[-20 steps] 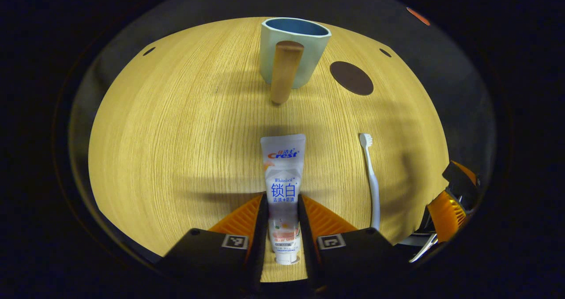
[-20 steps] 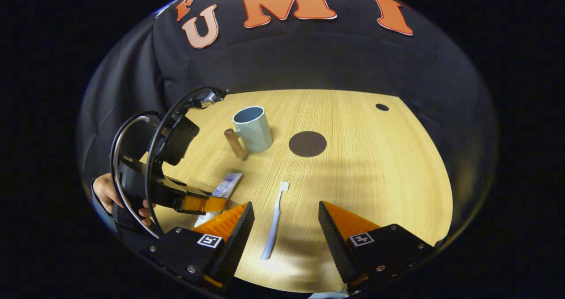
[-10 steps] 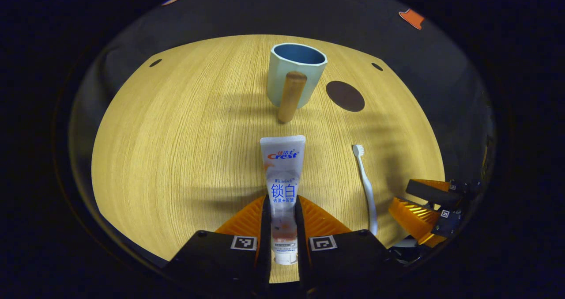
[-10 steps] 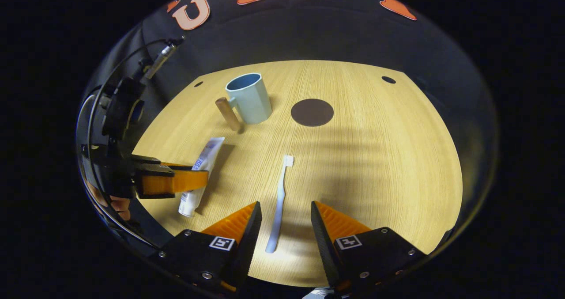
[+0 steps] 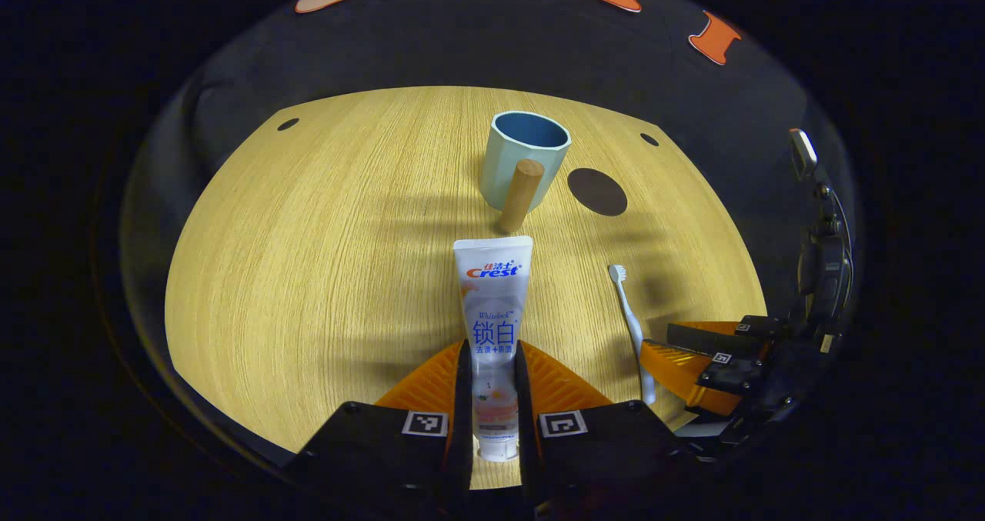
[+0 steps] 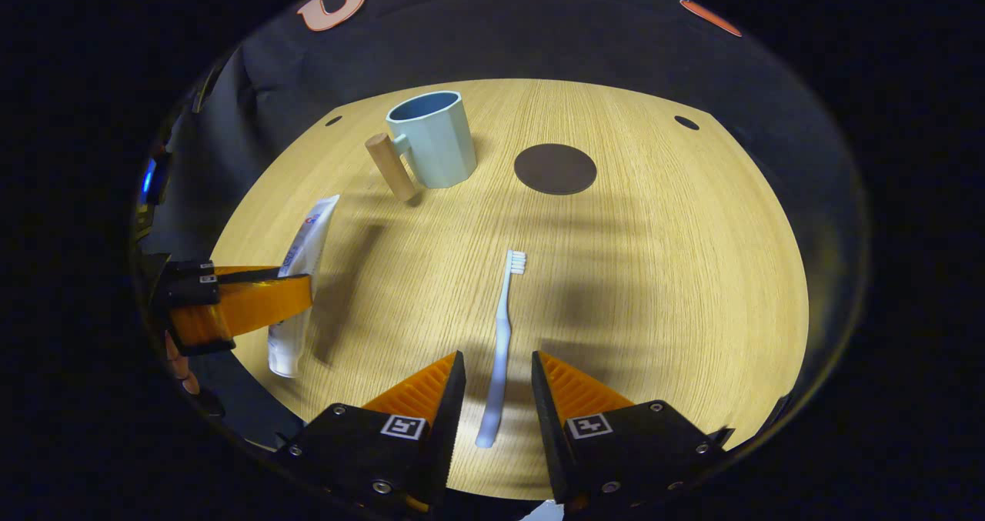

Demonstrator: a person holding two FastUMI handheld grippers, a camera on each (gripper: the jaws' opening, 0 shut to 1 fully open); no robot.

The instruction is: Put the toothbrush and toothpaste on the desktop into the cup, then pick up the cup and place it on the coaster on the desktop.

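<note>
Orange ribbed fingers of the left claw (image 5: 492, 375) clamp the paste (image 5: 492, 313) near its cap end, both pads pressing its sides. The tube runs straight out ahead between them, flat end forward, and seems lifted off the desk (image 5: 308, 259): in the right gripper view it hangs above its own shadow.

Off to that claw's right, the right claw (image 6: 496, 386) straddles the brush (image 6: 502, 336). Its fingers stand narrowly apart with the handle between them, a sliver of gap on each side, so I judge it not yet closed on anything. The brush lies flat on the desk, its long axis in line with the fingers, bristles pointing away from the claw.

Farther out stands the cup (image 5: 525, 159), upright, mouth open, almost dead ahead of the left claw and slightly to its right. Its wooden handle (image 5: 520, 195) points back toward that claw. From the right claw the cup is ahead and to the left. The dark coaster (image 5: 598, 192) lies bare just right of the cup.

The coming move looks to turn on this: the tube already points at the cup, so the left claw is better placed to carry forward and tip it in.
</note>
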